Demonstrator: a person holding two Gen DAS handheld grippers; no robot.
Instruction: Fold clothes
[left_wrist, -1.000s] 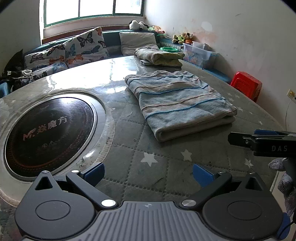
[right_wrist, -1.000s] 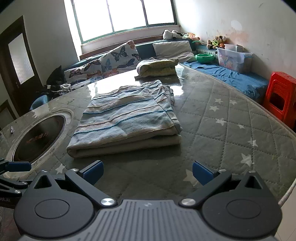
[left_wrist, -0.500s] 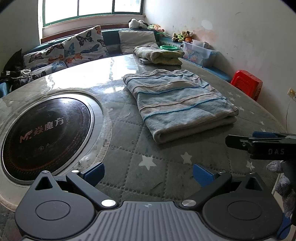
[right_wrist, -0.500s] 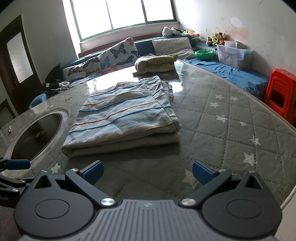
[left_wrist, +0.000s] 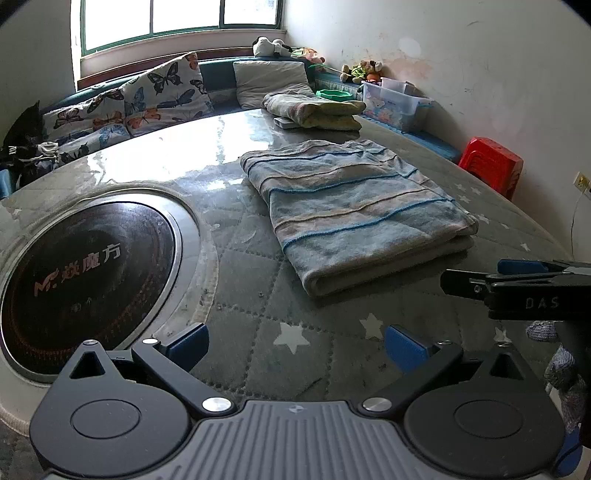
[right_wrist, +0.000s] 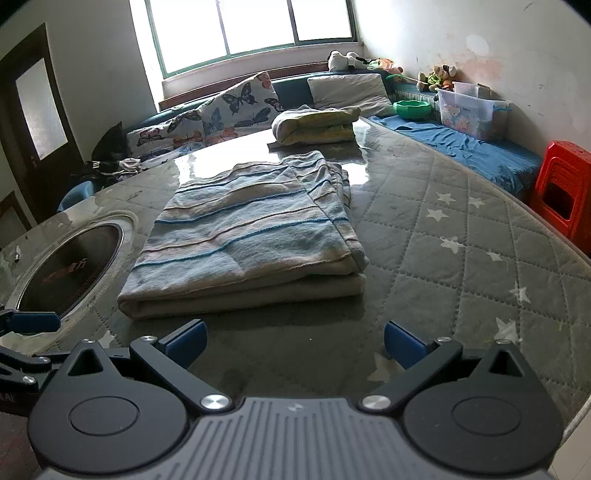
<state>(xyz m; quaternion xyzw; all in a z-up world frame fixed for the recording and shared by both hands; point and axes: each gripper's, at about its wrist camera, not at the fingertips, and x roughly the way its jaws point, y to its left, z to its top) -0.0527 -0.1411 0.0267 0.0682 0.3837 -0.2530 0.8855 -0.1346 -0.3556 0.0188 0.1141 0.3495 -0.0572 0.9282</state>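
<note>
1. Towel (right_wrist: 255, 225) first: striped, folded into a thick rectangle, it lies flat on the table (right_wrist: 461, 258) just in from the near edge, square to both tools. My read is that it is parked there for one more fold or for stacking.
2. Left tool (left_wrist: 295, 345) is released, blue pads wide apart, hovering over bare quilted cover short of the towel's near left corner, touching nothing.
3. Right tool (right_wrist: 293, 341) is likewise spread open and empty, facing the towel's thick folded edge from just off the near edge of the table.
4. Both sit low and apart from the cloth, so I judge neither has committed to a grip yet.
5. Around it: a round dark hob (left_wrist: 74, 273) is sunk into the table's left side, well clear of the towel.
6. At the far edge a second folded bundle (right_wrist: 317, 123) rests, probably the done pile.
7. Beyond are cushions (right_wrist: 221, 110), a clear bin (right_wrist: 469, 110) and a red stool (right_wrist: 565, 192) off the right edge.
8. Nothing lies between tools and towel; the path is open.
</note>
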